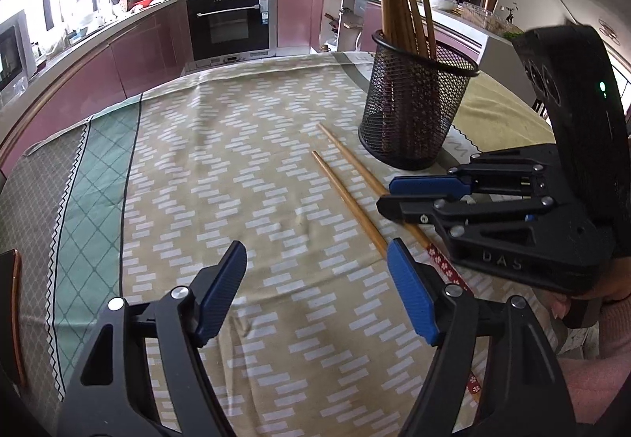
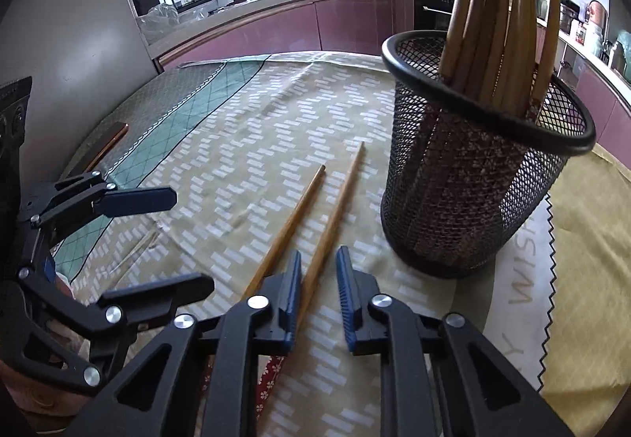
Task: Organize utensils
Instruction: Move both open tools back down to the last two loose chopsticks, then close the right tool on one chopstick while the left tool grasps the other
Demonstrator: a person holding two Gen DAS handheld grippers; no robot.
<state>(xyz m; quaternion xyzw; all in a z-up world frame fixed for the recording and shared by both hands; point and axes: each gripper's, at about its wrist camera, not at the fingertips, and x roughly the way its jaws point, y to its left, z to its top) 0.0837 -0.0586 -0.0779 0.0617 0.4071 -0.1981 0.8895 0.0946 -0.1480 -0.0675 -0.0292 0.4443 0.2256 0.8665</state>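
Right wrist view gives us the scene whole: the patterned tablecloth (image 2: 244, 113) covers the table, the black mesh holder (image 2: 473, 192) stands upright on it at the right with a bunch of chopsticks (image 2: 493, 23) already standing inside, and two loose chopsticks (image 2: 292, 224) lie side by side on the cloth just beside its base. We judge the step in hand to be picking up the one nearer the holder. The right gripper (image 2: 317, 255) straddles that stick with its fingers drawn close together, the stick between the pads, though a sliver of cloth shows beside one pad, so we cannot say it is pinched yet. The left gripper (image 2: 173, 239) hangs off to the left, fingers spread wide with nothing between them. Next, we think, the pads must close fully on the stick, lift it clear of its neighbour and tip it upright over the holder's rim. From the left wrist we get what the other view hides: the right gripper (image 1: 384, 196) seen side-on, low over the cloth, the hand (image 1: 583, 303) gripping its handle, and the red flowered end (image 1: 441, 263) of a chopstick running under it, while the left gripper (image 1: 315, 245) stands open over bare cloth
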